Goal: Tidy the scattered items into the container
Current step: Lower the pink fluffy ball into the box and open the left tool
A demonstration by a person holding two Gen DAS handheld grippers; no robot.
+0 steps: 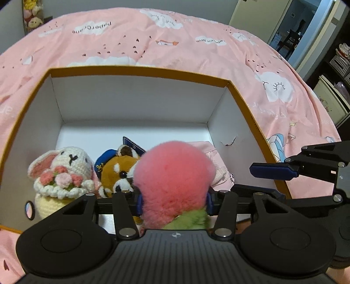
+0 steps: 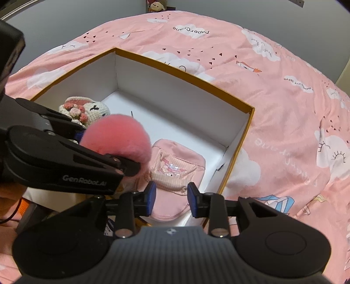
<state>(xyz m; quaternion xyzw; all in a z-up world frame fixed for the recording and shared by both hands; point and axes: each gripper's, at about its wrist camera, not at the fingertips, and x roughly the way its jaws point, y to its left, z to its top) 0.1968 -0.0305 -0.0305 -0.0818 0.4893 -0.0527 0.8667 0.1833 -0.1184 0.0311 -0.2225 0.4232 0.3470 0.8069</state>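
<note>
My left gripper (image 1: pixel 174 203) is shut on a fluffy pink plush with a green base (image 1: pixel 172 181) and holds it over the near part of an open orange-rimmed white box (image 1: pixel 140 72). In the right wrist view the same plush (image 2: pixel 116 135) hangs above the box (image 2: pixel 186 72). Inside the box lie a crocheted white rabbit with pink flowers (image 1: pixel 63 172), a brown plush animal in a blue cap (image 1: pixel 120 170) and a pink pouch (image 2: pixel 177 166). My right gripper (image 2: pixel 171 200) is open and empty above the pouch, at the box's near right corner; it shows at the right in the left wrist view (image 1: pixel 273 171).
The box sits on a bed with a pink cloud-print cover (image 1: pixel 153 39). Plush toys (image 1: pixel 32 15) stand by the wall at the far left. A doorway (image 1: pixel 291 37) and shelves (image 1: pixel 332 91) lie to the right of the bed.
</note>
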